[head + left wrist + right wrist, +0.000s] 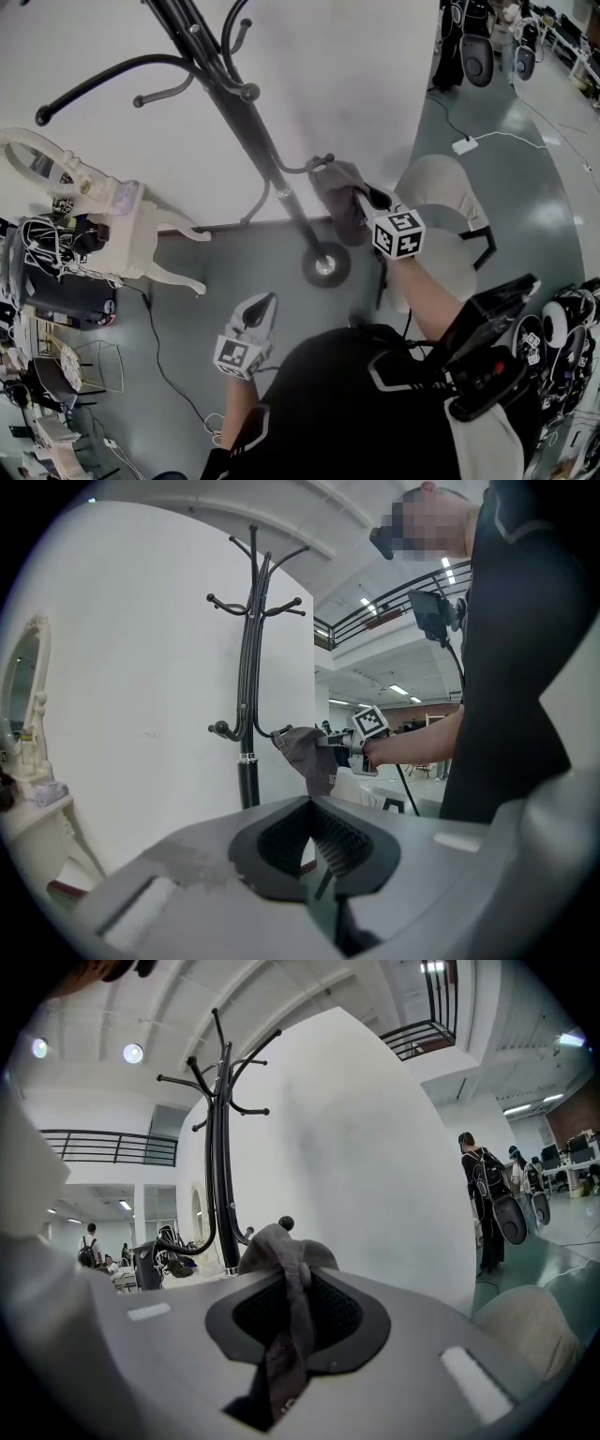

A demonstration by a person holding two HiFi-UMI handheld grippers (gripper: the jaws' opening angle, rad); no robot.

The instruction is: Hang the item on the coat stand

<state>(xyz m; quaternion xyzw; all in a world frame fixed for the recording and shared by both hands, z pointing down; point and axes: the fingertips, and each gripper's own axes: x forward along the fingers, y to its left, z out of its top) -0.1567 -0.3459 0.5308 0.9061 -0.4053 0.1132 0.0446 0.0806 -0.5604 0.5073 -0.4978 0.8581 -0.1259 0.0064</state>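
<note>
Closest to the lens is the person's dark torso (pixel 375 412), with both arms reaching out toward the stand (pixel 253 122), whose pole runs down to a round base on the floor. Held at one of the stand's low hooks (pixel 305 167) is the task's thing, a grey cap (pixel 337 192). It hangs limp from the right tongs (pixel 364 200), and the right gripper view shows the hook's knob (pixel 286 1223) poking up just behind the cap's crown. Whether any fabric is already over that knob cannot be told from these views. Judged from this, the step in hand is seating the cap on the hook. To do it well, the opening or back strap of the cap should go over the knob and settle into the bend of the hook. The hold should be let go only once the hook bears the weight. Releasing too soon would likely drop the soft cap to the floor, and pushing hard sideways could rock the slim stand. As for the right tongs, they are pinched on a fold of the cap, with the cloth trailing down between the pads toward the camera. The left tongs (pixel 260 309) hang low and well apart from the stand, pressed together at the tips with nothing between them.
</note>
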